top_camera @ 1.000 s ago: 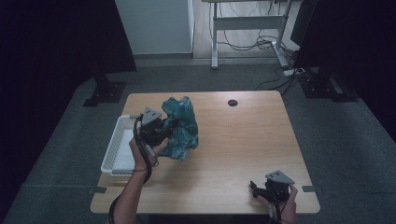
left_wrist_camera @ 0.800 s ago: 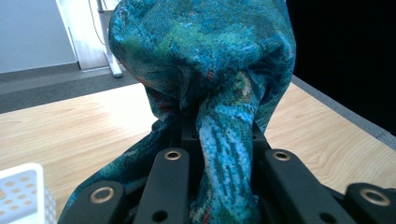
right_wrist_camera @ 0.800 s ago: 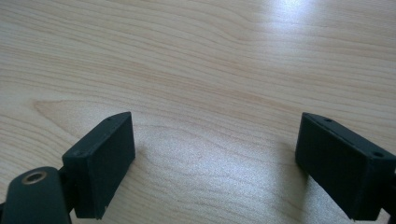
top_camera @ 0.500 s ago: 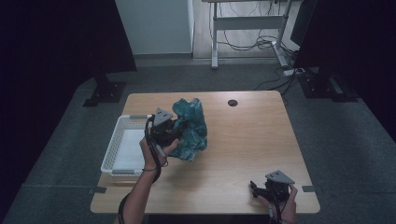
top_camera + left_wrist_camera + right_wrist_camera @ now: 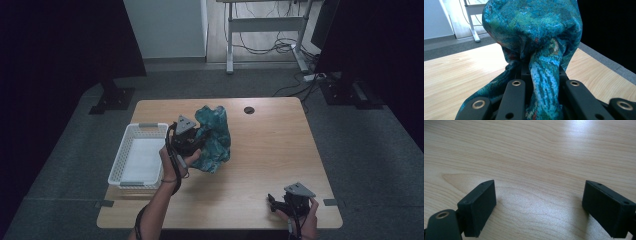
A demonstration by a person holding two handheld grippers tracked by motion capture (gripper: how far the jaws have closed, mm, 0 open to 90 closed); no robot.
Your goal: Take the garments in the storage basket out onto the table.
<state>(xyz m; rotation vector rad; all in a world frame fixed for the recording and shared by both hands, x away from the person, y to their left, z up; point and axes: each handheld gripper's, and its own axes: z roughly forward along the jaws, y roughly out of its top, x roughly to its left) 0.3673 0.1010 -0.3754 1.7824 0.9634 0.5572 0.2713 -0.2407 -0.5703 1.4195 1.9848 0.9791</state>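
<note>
A bunched teal patterned cloth [image 5: 214, 137] hangs over the middle of the wooden table [image 5: 260, 150], held up by my left gripper [image 5: 192, 145]. In the left gripper view a fold of the cloth [image 5: 544, 75] is pinched between the two black jaws, and the rest bulges above them. My right gripper [image 5: 280, 204] rests low at the table's front right corner. In the right gripper view its fingers [image 5: 477, 207] stand wide apart over bare wood, with nothing between them.
A white slatted basket [image 5: 127, 150] sits at the table's left edge, just left of my left hand. A small dark round hole [image 5: 248, 110] marks the table's far side. Desk legs and cables [image 5: 265, 45] stand on the floor beyond.
My left gripper has carried the cloth to the right, away from the basket and towards the table's middle. The right gripper has stayed where it was.
</note>
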